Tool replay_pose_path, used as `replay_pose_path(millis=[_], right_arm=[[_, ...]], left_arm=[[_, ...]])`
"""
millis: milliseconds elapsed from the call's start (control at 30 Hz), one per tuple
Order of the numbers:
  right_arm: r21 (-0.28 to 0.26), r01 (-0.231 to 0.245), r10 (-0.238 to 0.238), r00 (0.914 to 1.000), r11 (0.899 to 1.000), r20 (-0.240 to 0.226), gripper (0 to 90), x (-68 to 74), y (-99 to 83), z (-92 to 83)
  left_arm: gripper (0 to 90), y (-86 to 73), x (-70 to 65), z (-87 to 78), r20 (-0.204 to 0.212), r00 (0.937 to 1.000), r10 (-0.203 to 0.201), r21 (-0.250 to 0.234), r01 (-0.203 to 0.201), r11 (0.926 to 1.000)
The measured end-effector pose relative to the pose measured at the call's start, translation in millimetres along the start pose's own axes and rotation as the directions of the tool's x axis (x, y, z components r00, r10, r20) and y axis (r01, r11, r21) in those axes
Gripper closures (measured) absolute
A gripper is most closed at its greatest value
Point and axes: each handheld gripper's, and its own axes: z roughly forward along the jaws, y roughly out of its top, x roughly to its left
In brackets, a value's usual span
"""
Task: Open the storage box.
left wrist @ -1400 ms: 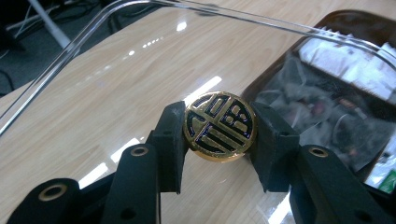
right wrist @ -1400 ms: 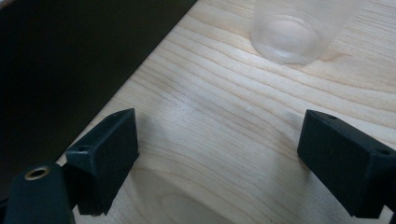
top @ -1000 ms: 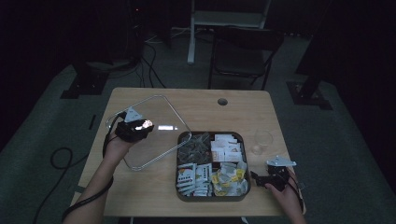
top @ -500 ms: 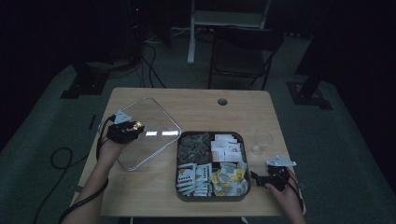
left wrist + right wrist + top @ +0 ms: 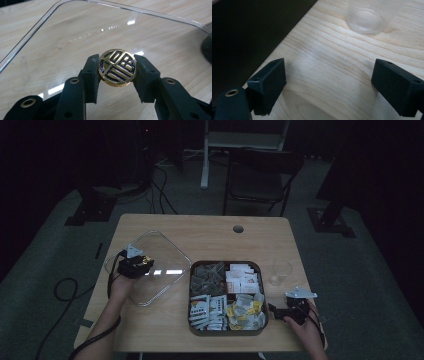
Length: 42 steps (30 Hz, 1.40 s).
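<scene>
My left gripper (image 5: 117,76) is shut on the round gold and dark knob (image 5: 117,68) of a clear lid (image 5: 62,45). In the high view the left gripper (image 5: 134,265) holds that clear lid (image 5: 160,275) low over the table's left half, just left of the dark tray (image 5: 262,292). The tray has compartments of tea bags and sachets. My right gripper (image 5: 280,311) rests open on the wood at the tray's right side. In the right gripper view the jaws stand wide apart over bare wood (image 5: 329,77), with nothing between them.
A small clear glass (image 5: 281,271) stands right of the tray; the same glass (image 5: 368,16) shows ahead of the right jaws. The tray's dark wall (image 5: 249,32) runs along their left. A cable hole (image 5: 238,228) lies at the table's far side. A folding chair (image 5: 260,175) stands beyond.
The left hand has carried the lid left and down toward the table. The right hand has not moved.
</scene>
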Motion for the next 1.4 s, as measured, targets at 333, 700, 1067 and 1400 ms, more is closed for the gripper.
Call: replay_pose_path(millis=[333,700,1067,1400], right_arm=[[0.000,0.000,0.000,1.0000,1.000,0.000,11.8,0.0,0.0,0.0],[0.000,0.000,0.000,1.0000,1.000,0.000,11.8,0.0,0.0,0.0],[0.000,0.000,0.000,1.0000,1.000,0.000,11.7,0.0,0.0,0.0],[0.000,0.000,0.000,1.0000,1.000,0.000,11.7,0.0,0.0,0.0]], left_arm=[[59.4,-13.6,-2.4,13.0,-0.001,0.9996,-0.028,0.037,0.028,0.9989],[59.3,-20.3,-0.6,21.3,0.011,0.9985,-0.054,0.058,0.053,0.9969],[40.8,-22.8,1.1,17.0,0.045,0.9963,-0.074,0.043,0.072,0.9965],[22.6,-28.2,7.6,4.0,0.094,0.9843,-0.149,0.004,0.150,0.9887]])
